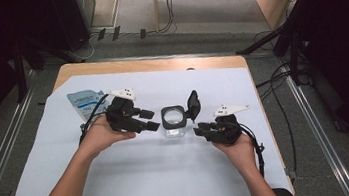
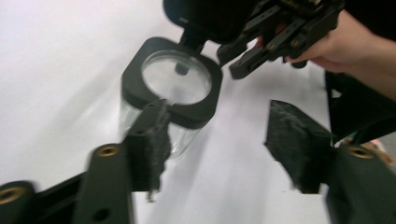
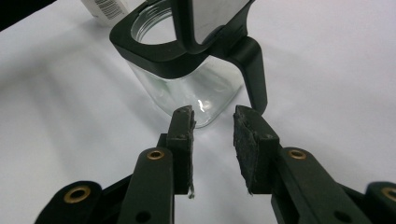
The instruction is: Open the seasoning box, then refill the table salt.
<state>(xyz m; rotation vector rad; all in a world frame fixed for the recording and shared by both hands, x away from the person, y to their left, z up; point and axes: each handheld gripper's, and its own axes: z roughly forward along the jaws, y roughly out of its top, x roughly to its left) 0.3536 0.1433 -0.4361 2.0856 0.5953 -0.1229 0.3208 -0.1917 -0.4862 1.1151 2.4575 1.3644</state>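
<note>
The right tongs (image 1: pixel 201 131) sit low just to the right of the glass jar (image 1: pixel 174 128), and seen along their own jaws the 2 pads stand a little apart with nothing between them, pointing at the jar's lower corner without touching it: released, empty. The left tongs (image 1: pixel 149 120) come in from the other side, jaws parted wider; in the left gripper view 1 pad lies in front of the jar's black collar (image 2: pixel 196 109), though I cannot tell whether it touches, and the other pad stands well off over bare paper, so they are not gripping anything either. Between them the jar stands upright in the middle of the worktop (image 1: pixel 158 65), on the white sheet (image 1: pixel 121 175) that covers most of it. Its hinged black lid (image 1: pixel 193 103) is flipped up and back on the right side, leaving the round mouth open, and through the clear walls the jar looks empty. Beyond the left hand (image 1: pixel 99 136), near the far left corner of the sheet, a pale blue-and-white pouch (image 1: pixel 81 103) lies flat, well apart from the jar and untouched by either tool. As I read it, the opening part is done: lid up, jar steady, both tools let go. What looks left is anything to do with the pouch, which would still have to be fetched and brought to the jar's mouth, and then the lid brought down again.
</note>
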